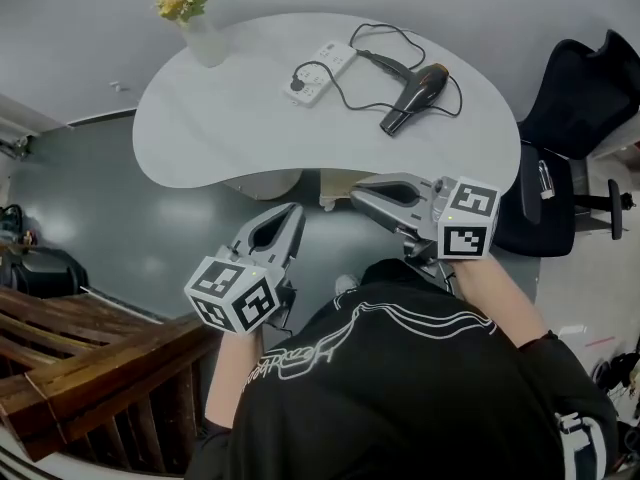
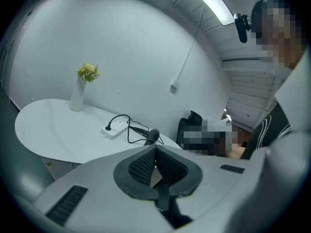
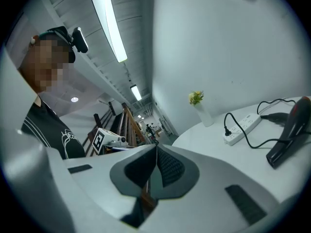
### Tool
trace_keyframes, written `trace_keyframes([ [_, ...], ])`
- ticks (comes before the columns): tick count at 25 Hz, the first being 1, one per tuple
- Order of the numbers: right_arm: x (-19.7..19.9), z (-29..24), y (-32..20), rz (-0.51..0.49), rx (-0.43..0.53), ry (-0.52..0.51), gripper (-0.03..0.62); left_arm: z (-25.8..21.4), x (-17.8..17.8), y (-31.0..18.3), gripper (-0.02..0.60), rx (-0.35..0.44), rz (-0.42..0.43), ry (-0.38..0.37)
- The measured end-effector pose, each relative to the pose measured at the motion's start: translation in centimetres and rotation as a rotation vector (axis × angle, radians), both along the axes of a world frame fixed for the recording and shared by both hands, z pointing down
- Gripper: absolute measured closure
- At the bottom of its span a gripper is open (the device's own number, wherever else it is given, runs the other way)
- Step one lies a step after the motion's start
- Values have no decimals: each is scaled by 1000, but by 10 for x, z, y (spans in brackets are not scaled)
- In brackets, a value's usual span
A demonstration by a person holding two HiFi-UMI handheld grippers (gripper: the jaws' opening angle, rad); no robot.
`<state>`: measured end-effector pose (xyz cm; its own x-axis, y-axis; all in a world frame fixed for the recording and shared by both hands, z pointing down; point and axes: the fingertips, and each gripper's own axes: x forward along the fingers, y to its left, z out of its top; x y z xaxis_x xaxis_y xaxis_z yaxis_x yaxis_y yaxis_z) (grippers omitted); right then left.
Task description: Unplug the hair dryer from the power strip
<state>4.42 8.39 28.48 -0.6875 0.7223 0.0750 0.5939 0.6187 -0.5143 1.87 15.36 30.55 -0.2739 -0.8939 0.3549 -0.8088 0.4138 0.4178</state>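
A white power strip (image 1: 322,70) lies at the far side of a white rounded table (image 1: 215,128). Beside it rests a black and orange hair dryer (image 1: 415,98), and its black cord loops back to a plug (image 1: 299,84) seated in the strip's near end. Both grippers hover short of the table's near edge, well away from the strip. My left gripper (image 1: 296,212) is shut with nothing between its jaws. My right gripper (image 1: 357,197) is also shut and empty. The left gripper view shows the strip (image 2: 112,129) and dryer (image 2: 151,136) far ahead; the right gripper view shows the strip (image 3: 241,128) and dryer (image 3: 289,135) at the right.
A white vase with yellow flowers (image 1: 198,28) stands at the table's far left. A black office chair (image 1: 565,158) sits to the right of the table. A wooden stair railing (image 1: 80,358) runs along the lower left, with grey floor between me and the table.
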Motion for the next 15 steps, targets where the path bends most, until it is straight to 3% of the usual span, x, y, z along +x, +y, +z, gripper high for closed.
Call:
trace_keyframes([
  [15, -165, 32, -92, -21, -38, 53, 597, 43, -160, -77, 581, -161, -8, 32],
])
